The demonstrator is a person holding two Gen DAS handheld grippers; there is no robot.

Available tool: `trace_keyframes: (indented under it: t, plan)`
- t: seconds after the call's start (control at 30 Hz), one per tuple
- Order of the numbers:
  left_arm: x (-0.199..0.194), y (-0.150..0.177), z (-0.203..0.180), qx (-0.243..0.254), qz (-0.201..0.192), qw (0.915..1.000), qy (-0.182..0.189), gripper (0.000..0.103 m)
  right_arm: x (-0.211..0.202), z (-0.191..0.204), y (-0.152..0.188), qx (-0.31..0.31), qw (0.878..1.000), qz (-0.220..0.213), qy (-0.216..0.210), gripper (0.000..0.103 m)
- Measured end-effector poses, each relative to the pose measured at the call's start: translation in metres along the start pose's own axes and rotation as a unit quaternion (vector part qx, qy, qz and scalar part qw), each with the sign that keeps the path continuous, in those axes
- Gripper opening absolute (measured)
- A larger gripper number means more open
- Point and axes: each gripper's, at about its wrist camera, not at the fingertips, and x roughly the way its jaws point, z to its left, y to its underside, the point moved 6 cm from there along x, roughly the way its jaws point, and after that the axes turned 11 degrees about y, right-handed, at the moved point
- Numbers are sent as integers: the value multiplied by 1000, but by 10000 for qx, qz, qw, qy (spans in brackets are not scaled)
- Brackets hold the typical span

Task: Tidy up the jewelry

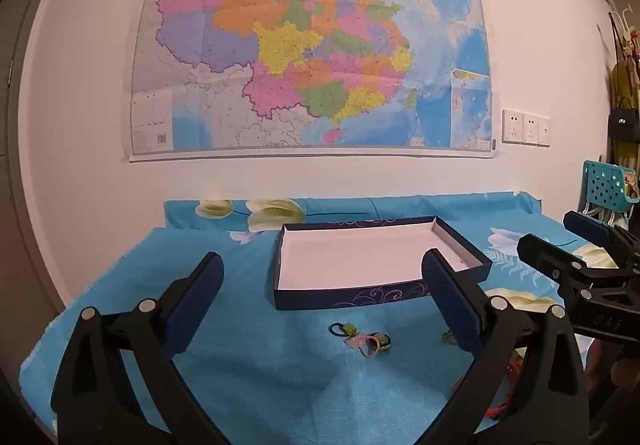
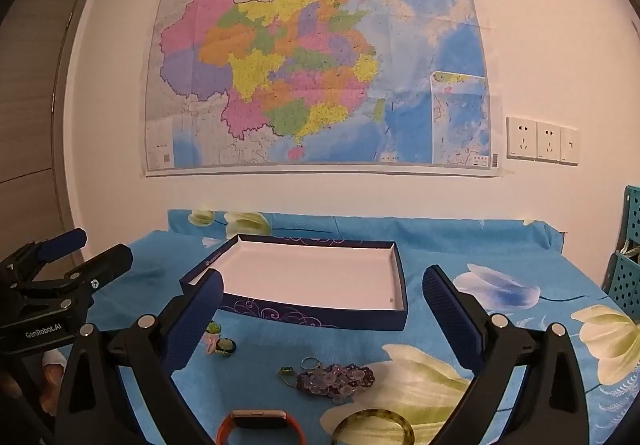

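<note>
An empty dark blue box [image 1: 460,241] [image 2: 304,319] with a white inside lies on the blue flowered cloth. In front of it lie small hair ties [image 1: 362,339] [image 2: 222,343], a purple bead cluster with a ring [image 2: 336,379], an orange wristband [image 2: 258,423] and a greenish bangle [image 2: 374,429]. My left gripper [image 1: 322,277] is open and empty above the hair ties. My right gripper [image 2: 322,291] is open and empty above the beads. Each gripper shows at the edge of the other's view, the right one [image 1: 560,245] and the left one [image 2: 92,251].
The cloth-covered table [image 1: 256,377] stands against a white wall with a large map [image 1: 312,45] and sockets [image 2: 542,141]. A teal perforated basket [image 1: 606,185] stands at the right. A door [image 2: 32,85] is at the left.
</note>
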Motion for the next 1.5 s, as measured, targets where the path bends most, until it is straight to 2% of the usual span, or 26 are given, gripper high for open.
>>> trace_keyframes:
  t: [0.07, 0.4, 1.5]
  plan:
    - [0, 0, 1, -55, 0, 10000, 1, 97, -2, -2, 0, 43, 9999, -99, -2, 97]
    - [-5, -4, -2, 60, 7, 10000, -37, 97, -3, 3, -4, -44, 10000, -16, 13, 97]
    - [-8, -8, 5, -30, -92, 9999, -44, 97, -6, 1, -3, 10, 10000, -56, -55, 97]
